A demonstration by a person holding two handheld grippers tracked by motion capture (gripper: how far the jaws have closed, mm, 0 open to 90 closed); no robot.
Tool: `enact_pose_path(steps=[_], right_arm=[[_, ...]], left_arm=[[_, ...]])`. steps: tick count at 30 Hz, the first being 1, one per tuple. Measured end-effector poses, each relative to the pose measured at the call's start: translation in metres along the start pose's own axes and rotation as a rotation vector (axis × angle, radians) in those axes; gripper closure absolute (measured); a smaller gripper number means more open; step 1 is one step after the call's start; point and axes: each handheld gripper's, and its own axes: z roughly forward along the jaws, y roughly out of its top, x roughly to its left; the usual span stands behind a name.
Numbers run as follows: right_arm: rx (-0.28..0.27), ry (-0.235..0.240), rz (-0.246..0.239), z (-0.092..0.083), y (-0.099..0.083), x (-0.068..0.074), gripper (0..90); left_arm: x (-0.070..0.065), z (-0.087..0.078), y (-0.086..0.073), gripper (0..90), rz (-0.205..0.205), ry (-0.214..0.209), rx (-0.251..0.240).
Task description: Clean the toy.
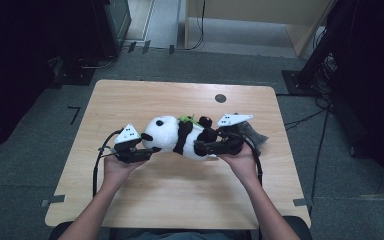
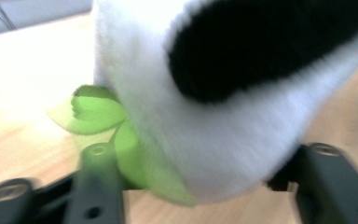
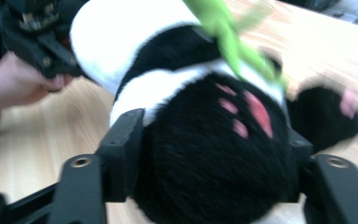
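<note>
A black-and-white panda plush (image 1: 172, 136) lies on its side over the middle of the wooden table (image 1: 180, 195), with a green leaf (image 1: 186, 119) at its chest. My left gripper (image 1: 152, 149) holds its white head (image 2: 223, 140): the jaws stand on either side, and the leaf (image 2: 93, 112) lies against one jaw. My right gripper (image 1: 200, 146) is closed on a black foot with pink pads (image 3: 242, 116), whose fur fills the gap between the jaws. The right gripper view also shows the left gripper (image 3: 37, 32) and the hand that holds it (image 3: 18, 88).
A small dark round spot (image 1: 220, 98) sits near the table's far edge. Behind the right gripper lies something grey and crumpled (image 1: 256, 135). Cables trail from both grippers. Dark equipment stands on the floor around the table.
</note>
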Motion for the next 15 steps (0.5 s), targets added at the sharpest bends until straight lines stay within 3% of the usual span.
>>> enact_pose_path(steps=[5, 7, 12, 15], right_arm=[[-0.055, 0.037, 0.006, -0.003, -0.005, -0.006, 31.7], [-0.088, 0.022, 0.004, -0.009, -0.006, -0.008, 29.7], [-0.171, 0.013, -0.030, -0.026, -0.015, -0.013, 28.4], [-0.201, 0.058, -0.004, -0.022, -0.022, -0.017, 26.8]], left_arm=[[0.006, -0.003, 0.001, 58.3, -0.051, -0.044, -0.003], [0.011, -0.004, 0.000, 58.6, -0.097, -0.050, -0.011], [0.026, -0.015, 0.000, 58.3, -0.167, -0.025, -0.046], [0.029, -0.021, 0.003, 57.9, -0.200, -0.038, -0.070]])
